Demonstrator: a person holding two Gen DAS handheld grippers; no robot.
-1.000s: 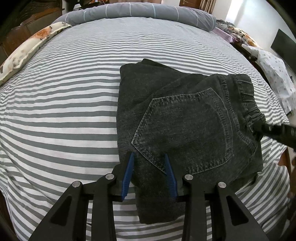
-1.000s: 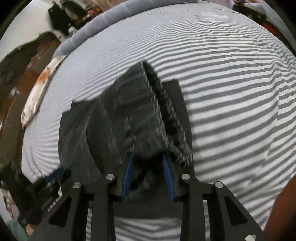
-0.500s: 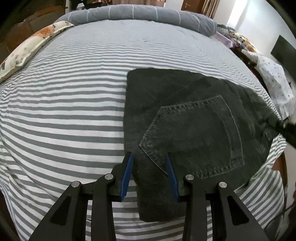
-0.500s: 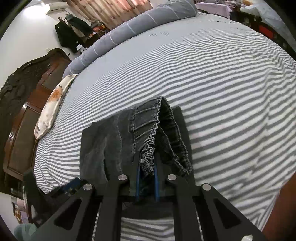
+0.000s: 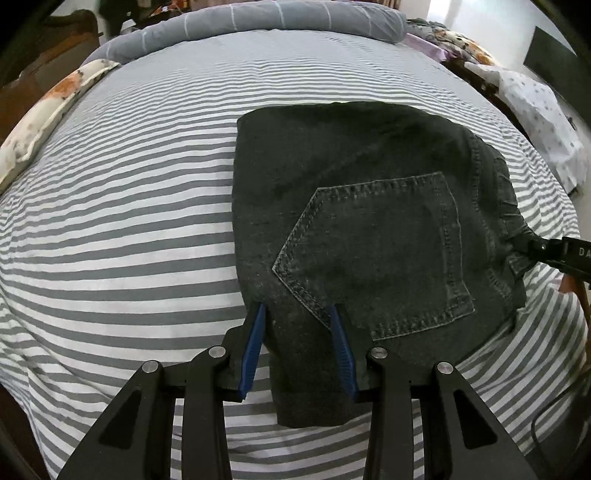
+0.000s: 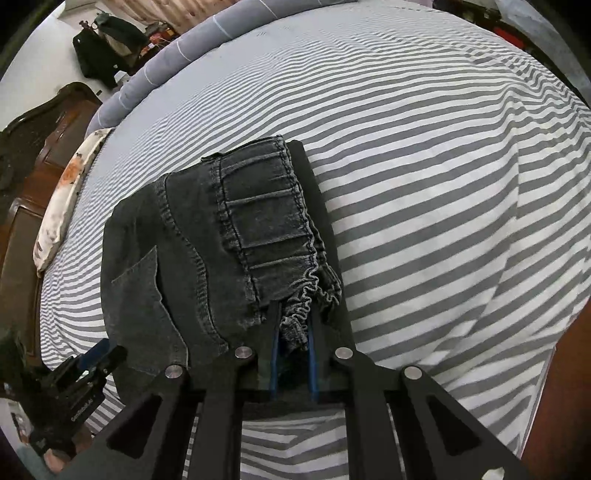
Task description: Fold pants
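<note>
Dark grey folded denim pants [image 5: 369, 221] lie on the striped bed, back pocket up. My left gripper [image 5: 297, 314] is open, its blue fingers standing on either side of the pants' near edge by the pocket's point. My right gripper [image 6: 293, 334] is shut on the elastic waistband [image 6: 266, 221] at its near corner. The right gripper also shows at the right edge of the left wrist view [image 5: 550, 251], pinching the waistband corner. The left gripper shows at the lower left of the right wrist view [image 6: 92, 365].
The grey-and-white striped bedsheet [image 5: 129, 206] spreads all around. A floral pillow [image 5: 48, 110] lies at the left edge, a grey bolster [image 5: 266, 18] along the far end. A wooden headboard [image 6: 33, 177] stands beyond. Clothes lie off the right side [image 5: 535, 107].
The right gripper closed on the waistband and has pulled it flatter towards itself. The pants have settled smoother on the bed. The left gripper stays open at the near edge.
</note>
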